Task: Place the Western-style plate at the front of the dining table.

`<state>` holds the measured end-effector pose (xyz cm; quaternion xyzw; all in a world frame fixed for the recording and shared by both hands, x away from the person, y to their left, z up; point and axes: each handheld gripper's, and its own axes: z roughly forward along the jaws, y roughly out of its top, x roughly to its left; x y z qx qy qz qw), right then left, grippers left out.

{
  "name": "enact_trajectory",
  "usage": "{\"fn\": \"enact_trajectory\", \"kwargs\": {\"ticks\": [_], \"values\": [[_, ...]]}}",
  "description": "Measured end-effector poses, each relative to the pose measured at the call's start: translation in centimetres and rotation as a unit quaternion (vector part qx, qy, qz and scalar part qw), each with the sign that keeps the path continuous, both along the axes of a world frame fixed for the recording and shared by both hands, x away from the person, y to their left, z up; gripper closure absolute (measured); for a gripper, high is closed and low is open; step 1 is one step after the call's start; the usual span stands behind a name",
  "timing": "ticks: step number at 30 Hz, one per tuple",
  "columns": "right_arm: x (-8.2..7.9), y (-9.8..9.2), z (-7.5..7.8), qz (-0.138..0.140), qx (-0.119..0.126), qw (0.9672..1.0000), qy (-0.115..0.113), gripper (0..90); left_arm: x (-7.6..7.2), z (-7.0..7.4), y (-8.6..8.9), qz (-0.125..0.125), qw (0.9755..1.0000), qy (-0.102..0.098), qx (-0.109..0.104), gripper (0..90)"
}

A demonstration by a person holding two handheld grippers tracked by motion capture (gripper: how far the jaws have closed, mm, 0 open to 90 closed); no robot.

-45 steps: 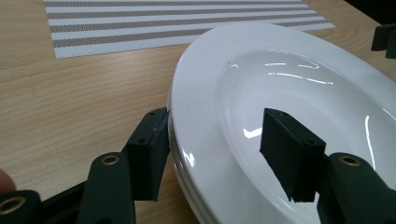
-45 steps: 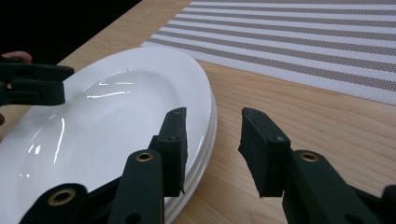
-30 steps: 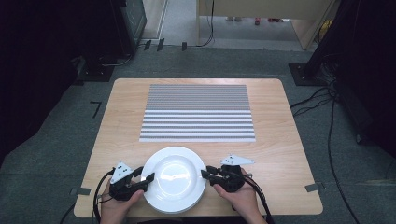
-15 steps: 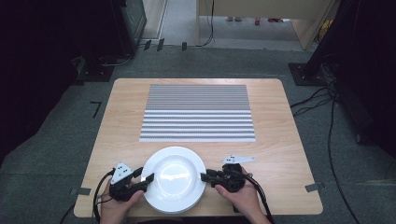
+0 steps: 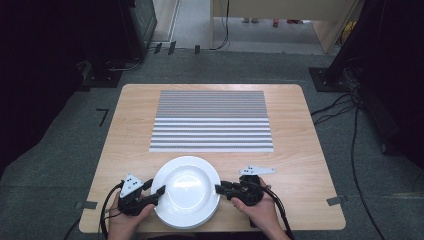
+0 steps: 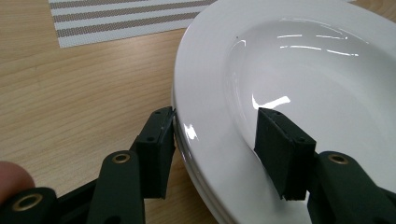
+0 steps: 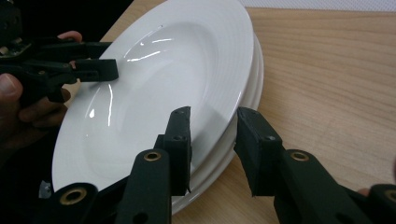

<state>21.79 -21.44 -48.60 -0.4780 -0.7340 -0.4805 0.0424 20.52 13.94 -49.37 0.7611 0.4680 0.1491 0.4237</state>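
A stack of white deep plates (image 5: pixel 186 190) sits at the table's front edge, between my two grippers. My left gripper (image 5: pixel 154 187) straddles the stack's left rim. One pad (image 6: pixel 159 144) presses the outer edge and the other (image 6: pixel 280 149) rests on the inner slope of the top plate (image 6: pixel 303 70). My right gripper (image 5: pixel 220 189) straddles the right rim of the plates (image 7: pixel 163 84). Its jaws have just been closing, with the rim between them. One pad (image 7: pixel 180 140) lies on the top plate's inside and the other (image 7: pixel 254 149) is against the outer edge.
A grey-and-white striped placemat (image 5: pixel 212 120) lies across the middle and far part of the wooden table (image 5: pixel 300 165). Cables and dark equipment stand on the floor around the table.
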Motion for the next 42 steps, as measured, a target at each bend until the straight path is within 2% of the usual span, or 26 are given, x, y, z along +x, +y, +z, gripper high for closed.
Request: {"fn": "enact_trajectory", "kwargs": {"ticks": [6,8,13,15,22,27,32,42], "values": [[0.0,0.0,0.0,-0.004,0.003,1.0000,-0.002,68.2,0.0,0.0,-0.1,0.002,1.0000,-0.002,0.002,47.9],[-0.1,0.0,0.0,-0.010,0.008,0.9998,-0.012,69.0,-0.1,0.1,-0.1,0.003,1.0000,-0.005,0.001,47.9],[-0.1,0.2,0.0,-0.018,0.016,0.9997,-0.010,69.0,-0.1,0.1,-0.1,0.004,1.0000,-0.008,-0.002,47.8],[0.0,0.5,-0.2,-0.012,0.028,0.9995,0.001,68.6,-0.1,0.1,-0.1,0.005,1.0000,-0.008,-0.002,47.8],[-0.1,0.8,-0.3,-0.024,0.025,0.9993,-0.013,68.7,-0.1,0.1,-0.1,0.005,0.9999,-0.008,-0.005,47.5],[-0.2,1.1,-0.4,-0.032,0.026,0.9986,-0.034,68.8,-0.1,0.0,-0.1,0.008,0.9999,-0.007,-0.010,46.5],[-0.2,1.1,-0.4,-0.032,0.029,0.9979,-0.048,68.8,0.0,0.0,0.0,0.009,0.9998,-0.005,-0.020,47.0],[-0.2,1.4,-0.5,-0.035,0.033,0.9963,-0.072,68.8,0.0,-0.1,0.0,0.011,0.9997,-0.006,-0.019,46.6]]}}
